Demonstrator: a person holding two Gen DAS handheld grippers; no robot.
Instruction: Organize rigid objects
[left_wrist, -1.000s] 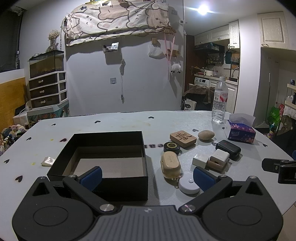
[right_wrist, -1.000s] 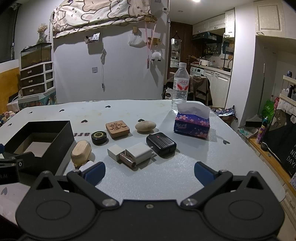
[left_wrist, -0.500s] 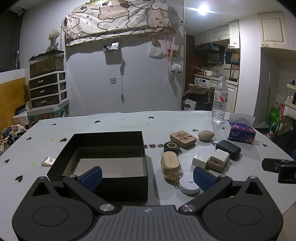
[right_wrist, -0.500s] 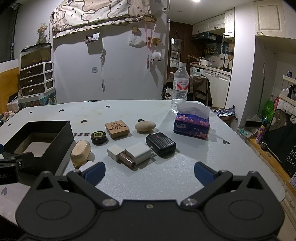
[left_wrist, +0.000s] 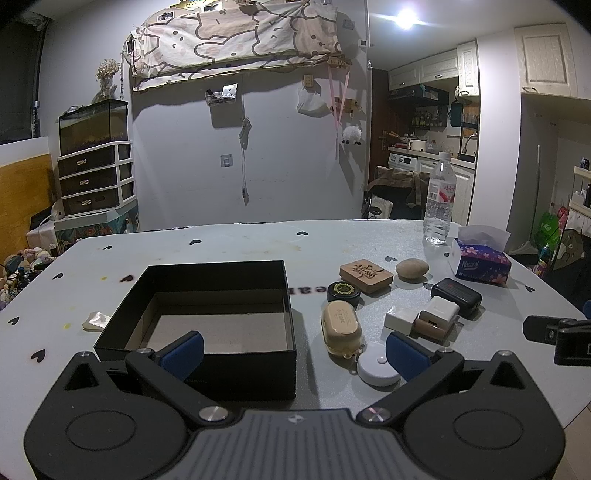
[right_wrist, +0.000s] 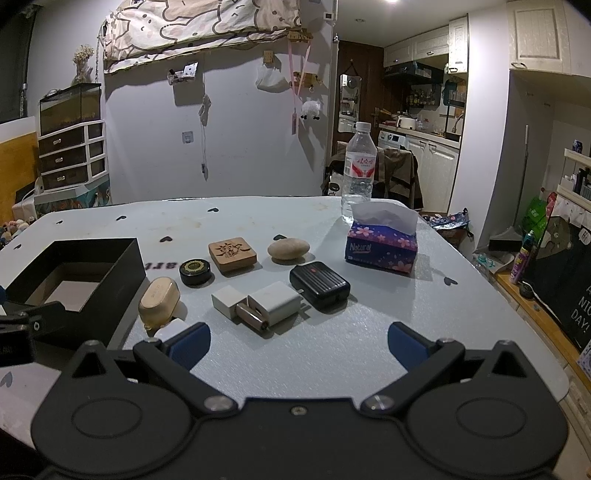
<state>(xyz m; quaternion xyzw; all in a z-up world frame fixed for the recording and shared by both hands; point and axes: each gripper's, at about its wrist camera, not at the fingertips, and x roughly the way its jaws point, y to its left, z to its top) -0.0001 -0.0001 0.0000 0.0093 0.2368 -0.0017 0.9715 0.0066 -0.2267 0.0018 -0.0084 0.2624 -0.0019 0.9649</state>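
Since nothing is sitting in the black box (left_wrist: 207, 295) yet, I am planning to start with the white puck (left_wrist: 377, 363), closing squarely across it. Both the left gripper (left_wrist: 293, 349) and right gripper (right_wrist: 297, 341) are hanging spread wide, holding and touching nothing.

A matt black cardboard box (left_wrist: 207, 295) with a bare brown card floor is seen on the finely grained, faintly sparkling grey surface (right_wrist: 351, 339). A carved wooden block (right_wrist: 232, 254), a smooth matt stone (right_wrist: 288, 249), a glossy ribbed black plastic case (right_wrist: 319, 285) and a clear plastic bottle (right_wrist: 359, 173) are shown. Each tool (left_wrist: 293, 350) (right_wrist: 297, 349) is fitted with matt blue pads (right_wrist: 190, 343) on black plastic arms.
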